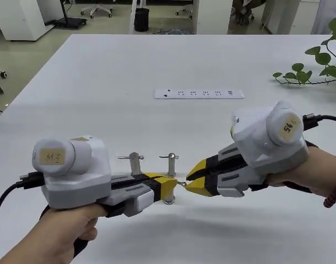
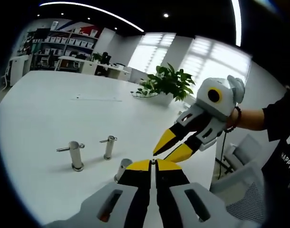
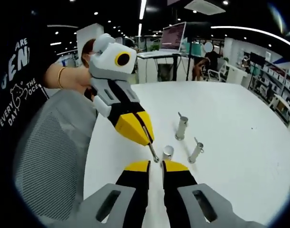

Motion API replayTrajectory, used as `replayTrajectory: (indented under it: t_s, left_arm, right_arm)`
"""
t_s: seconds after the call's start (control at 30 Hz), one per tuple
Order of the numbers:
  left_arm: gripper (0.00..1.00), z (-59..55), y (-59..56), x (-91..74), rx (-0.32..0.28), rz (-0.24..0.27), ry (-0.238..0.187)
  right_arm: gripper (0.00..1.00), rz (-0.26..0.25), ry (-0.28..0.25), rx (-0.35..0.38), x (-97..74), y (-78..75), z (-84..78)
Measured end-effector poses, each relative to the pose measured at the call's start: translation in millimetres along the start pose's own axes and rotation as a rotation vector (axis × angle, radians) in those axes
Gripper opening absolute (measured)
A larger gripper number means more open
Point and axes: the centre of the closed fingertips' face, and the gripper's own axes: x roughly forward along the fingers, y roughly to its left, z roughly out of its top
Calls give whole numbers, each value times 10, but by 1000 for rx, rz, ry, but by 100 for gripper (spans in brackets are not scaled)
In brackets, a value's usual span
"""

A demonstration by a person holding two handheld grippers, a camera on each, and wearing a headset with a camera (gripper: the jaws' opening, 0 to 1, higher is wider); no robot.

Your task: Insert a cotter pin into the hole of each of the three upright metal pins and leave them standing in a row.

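The left claw (image 3: 148, 140) is clenched on a cotter pin (image 3: 153, 151), whose free end juts from the yellow tips. Facing it, the right claw (image 3: 156, 166) stands parted and grips nothing, with the pin's end just at its mouth.

Just beside both claws the bare metal pin (image 3: 168, 153) stands upright on the white desk (image 1: 212, 66), its hole not yet filled. In the head view it is largely hidden behind the left claw's tip.

Just beyond stand the left fitted pin (image 1: 135, 163) and the right fitted pin (image 1: 171, 159), each upright with a cotter pin crossing near its top.

By this showing, two of the three pins look finished. The last cotter pin is in hand, either about to pass between the claws or about to go to the hole. What is left is threading it through the bare metal pin, and perhaps bringing that pin, which sits nearer than the other two, into line with them.

Farther back on the desk lie a power strip (image 1: 199, 94) and, at the far right, a leafy plant (image 1: 316, 66).
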Motion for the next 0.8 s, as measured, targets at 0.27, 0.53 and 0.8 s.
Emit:
replayTrajectory:
  t_s: [0.27,0.53,0.8]
  left_arm:
    - [0,-15,-11,-73,21,-31,-16]
    - [0,-9,-111,-137,51,-113,-31]
    - [0,-1,-180,-162,63,-157,-40]
  right_arm:
    - [7,75,-73,149,-18,95,37]
    - [8,156,-117,213,-38,201,70]
    - [10,233,-142,254,-43,321,98]
